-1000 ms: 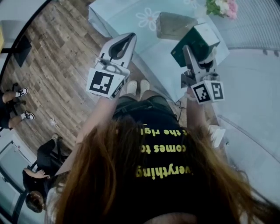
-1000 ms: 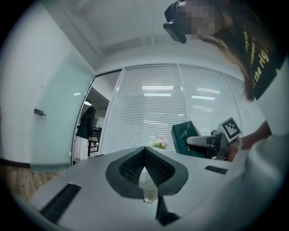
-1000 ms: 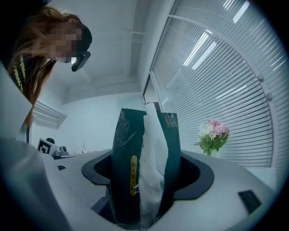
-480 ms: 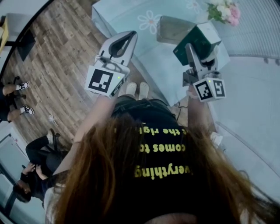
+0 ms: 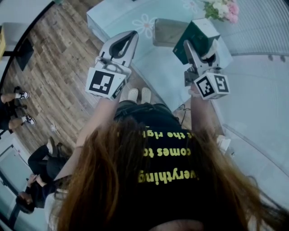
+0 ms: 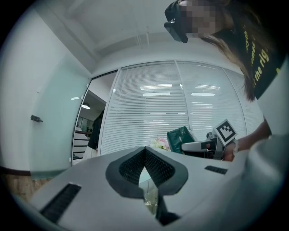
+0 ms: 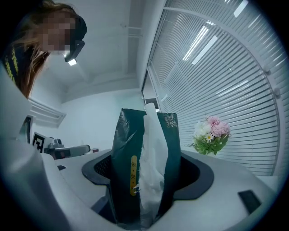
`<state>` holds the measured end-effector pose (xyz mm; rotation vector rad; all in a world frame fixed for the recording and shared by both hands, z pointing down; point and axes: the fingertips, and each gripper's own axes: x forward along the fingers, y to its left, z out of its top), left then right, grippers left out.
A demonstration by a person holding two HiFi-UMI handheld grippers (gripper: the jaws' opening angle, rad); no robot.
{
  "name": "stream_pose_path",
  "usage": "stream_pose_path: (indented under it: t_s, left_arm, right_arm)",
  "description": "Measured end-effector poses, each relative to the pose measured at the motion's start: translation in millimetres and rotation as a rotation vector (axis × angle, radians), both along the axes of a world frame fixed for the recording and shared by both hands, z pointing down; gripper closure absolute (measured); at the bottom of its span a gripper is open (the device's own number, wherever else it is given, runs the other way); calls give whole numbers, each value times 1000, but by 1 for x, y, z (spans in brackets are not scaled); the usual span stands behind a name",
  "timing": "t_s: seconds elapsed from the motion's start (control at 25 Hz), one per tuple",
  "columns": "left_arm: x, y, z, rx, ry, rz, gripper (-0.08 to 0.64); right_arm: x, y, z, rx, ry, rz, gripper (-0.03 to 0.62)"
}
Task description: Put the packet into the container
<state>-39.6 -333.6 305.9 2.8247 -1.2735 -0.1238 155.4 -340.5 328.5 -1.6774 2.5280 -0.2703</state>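
Observation:
In the head view my right gripper is shut on a dark green packet, held upright just right of a grey-brown container that stands on the table. White tissue shows along the packet's open side in the right gripper view, between the jaws. My left gripper hovers left of the container, shut, with nothing in it. The left gripper view shows its tips touching, with the packet beyond them.
The table wears a pale blue cloth printed with daisies. A bunch of pink and white flowers stands at the table's far right. Wooden floor lies to the left, where people sit. Window blinds are behind.
My right gripper has drifted a little left and farther out with the packet. The left gripper has hardly moved. The seated people at the left have shifted.

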Motion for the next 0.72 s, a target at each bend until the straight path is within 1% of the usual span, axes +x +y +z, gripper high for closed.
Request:
stream_pose_path:
  t_s: [0.08, 0.24, 0.36, 0.44, 0.56, 0.72]
  left_arm:
    - [4, -6, 0, -4, -1, -2, 558]
    - [6, -16, 2, -9, -12, -13, 558]
    - [6, -23, 5, -18, -22, -25, 558]
    - [6, -26, 7, -24, -26, -30, 558]
    - [5, -32, 7, -21, -29, -35, 558]
    - [3, -35, 11, -36, -35, -42, 558]
  right_arm:
    - [7, -11, 8, -20, 50, -14, 219]
    - [15, -38, 28, -69, 193, -84, 219]
    - [19, -52, 41, -75, 276, -143, 219]
    - [21, -60, 51, -75, 350, -187, 219]
    - [17, -75, 65, -80, 512, -281, 219]
    - [0, -86, 83, -61, 770, -471, 219]
